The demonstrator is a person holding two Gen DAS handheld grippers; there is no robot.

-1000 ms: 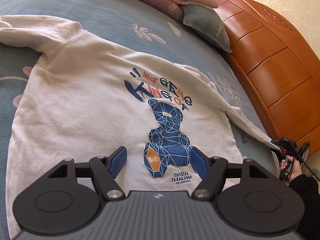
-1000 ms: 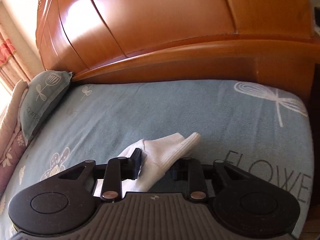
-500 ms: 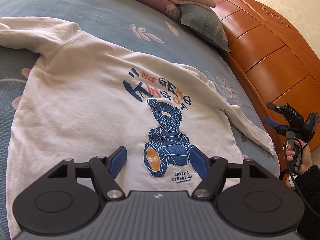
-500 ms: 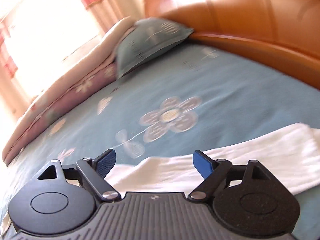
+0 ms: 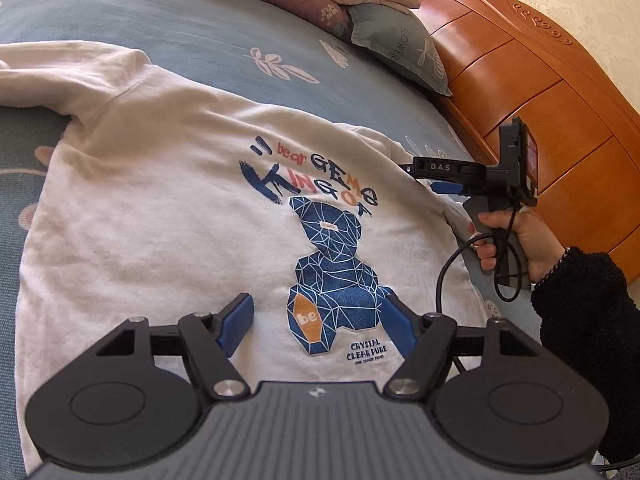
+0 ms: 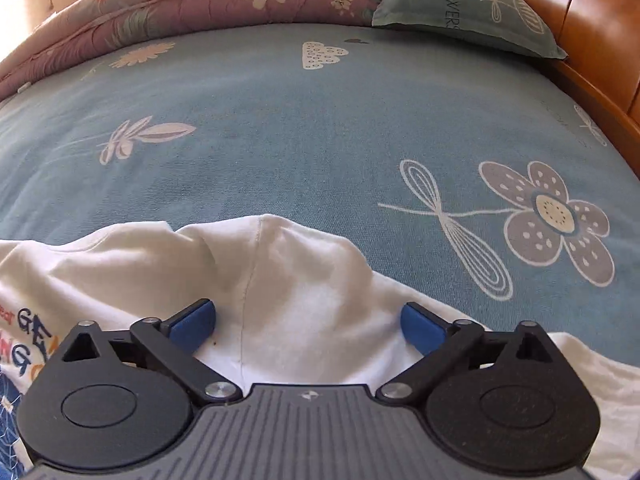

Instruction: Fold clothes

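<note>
Hovering over the white sweatshirt [image 5: 160, 208] on the bed [image 6: 280, 120], we keep our left claw [image 5: 318, 322] and right claw [image 6: 308, 324] released.

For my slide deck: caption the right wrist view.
Open right gripper poised over the white sweatshirt's shoulder seam on the blue bed sheet.

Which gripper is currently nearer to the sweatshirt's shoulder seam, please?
Right. The right gripper hangs open directly over the shoulder seam; the left gripper sits open down by the bear print.
</note>
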